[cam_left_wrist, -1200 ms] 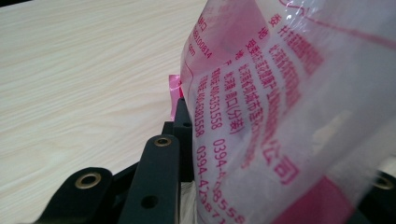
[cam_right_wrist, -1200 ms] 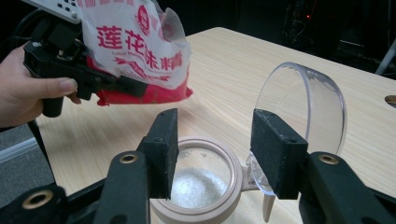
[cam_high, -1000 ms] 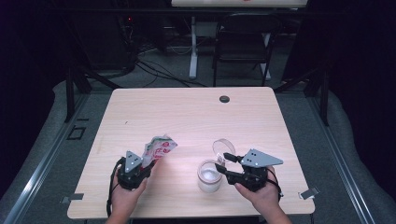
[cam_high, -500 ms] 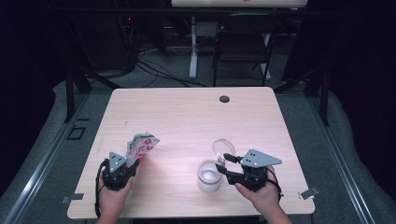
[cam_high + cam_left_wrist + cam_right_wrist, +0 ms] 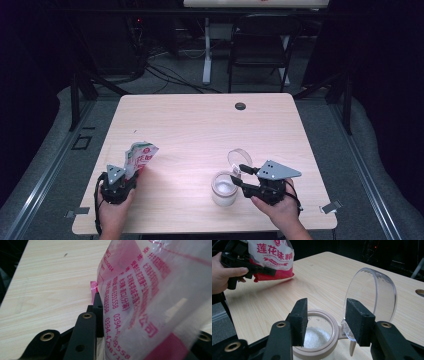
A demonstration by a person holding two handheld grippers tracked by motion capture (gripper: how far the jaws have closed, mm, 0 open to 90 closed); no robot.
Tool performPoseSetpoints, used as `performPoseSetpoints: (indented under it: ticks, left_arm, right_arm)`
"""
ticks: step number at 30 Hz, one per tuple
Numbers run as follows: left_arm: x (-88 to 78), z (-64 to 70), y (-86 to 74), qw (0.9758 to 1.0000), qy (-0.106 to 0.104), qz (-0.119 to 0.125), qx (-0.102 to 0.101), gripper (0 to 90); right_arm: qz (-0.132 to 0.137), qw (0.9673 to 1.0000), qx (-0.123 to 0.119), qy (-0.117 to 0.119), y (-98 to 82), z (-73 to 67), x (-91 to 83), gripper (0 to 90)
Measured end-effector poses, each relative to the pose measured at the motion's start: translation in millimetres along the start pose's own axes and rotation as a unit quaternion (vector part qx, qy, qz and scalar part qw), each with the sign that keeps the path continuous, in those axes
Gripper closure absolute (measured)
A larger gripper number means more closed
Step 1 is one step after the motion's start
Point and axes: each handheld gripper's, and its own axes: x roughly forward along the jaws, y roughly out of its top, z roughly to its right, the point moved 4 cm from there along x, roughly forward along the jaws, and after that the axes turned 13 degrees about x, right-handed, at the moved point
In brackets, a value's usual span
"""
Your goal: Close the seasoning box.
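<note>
A: Left gripper (image 5: 131,176) first, quick. What's it got?

B: A crumpled red-and-white printed plastic pouch (image 5: 138,156), clamped between its 2 black jaws. In the left gripper view the pouch (image 5: 150,297) sits right against the jaw, red characters and digits across it, 1 red corner poking out at 10 o'clock of the jaw tip.

A: Where on the table?

B: High view: light wooden table (image 5: 200,130), the pouch near the 8 o'clock corner, tilted up toward 1 o'clock from the gripper. A hand (image 5: 114,215) comes in from 6 o'clock under it.

A: Right gripper (image 5: 239,176)?

B: Jaws fairly wide, nothing pressed between the pads. In the right gripper view the right gripper (image 5: 325,322) hangs just over the jar, 1 pad at 9 o'clock of the rim, the other at 3 o'clock, by the hinge. I can't tell whether either pad touches.

A: Describe the jar.

B: Small clear round jar with a beige rim (image 5: 318,336), white grains inside. Its clear domed hinged lid (image 5: 372,295) is flipped up and stands at 2 o'clock of the mouth. High view puts the jar (image 5: 224,187) toward 5 o'clock on the table, well apart from the pouch.

A: Anything else?

B: Round dark grommet hole (image 5: 240,106) at 12 o'clock, near the far edge. Black folding chair (image 5: 260,35) beyond the table.
</note>
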Motion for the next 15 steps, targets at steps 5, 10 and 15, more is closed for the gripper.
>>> performPoseSetpoints:
  ticks: [5, 10, 15]
  left_arm:
    - [4.5, -4.1, -3.4, 0.9999, 0.011, -0.006, -0.004, 74.1]
    - [10.7, -3.8, -7.5, 0.9997, 0.016, -0.012, -0.011, 73.4]
    - [10.3, -4.4, -8.4, 0.9995, 0.017, -0.011, -0.023, 71.6]
  right_arm:
    - [0.0, 1.0, -0.001, -0.001, -1.3, 0.0, 1.6, 52.5]
    - [-0.001, 1.0, 0.003, 0.0, -1.7, 0.0, 2.1, 52.4]
    - [-0.002, 1.0, 0.005, 0.001, -1.7, 0.2, 2.0, 52.5]
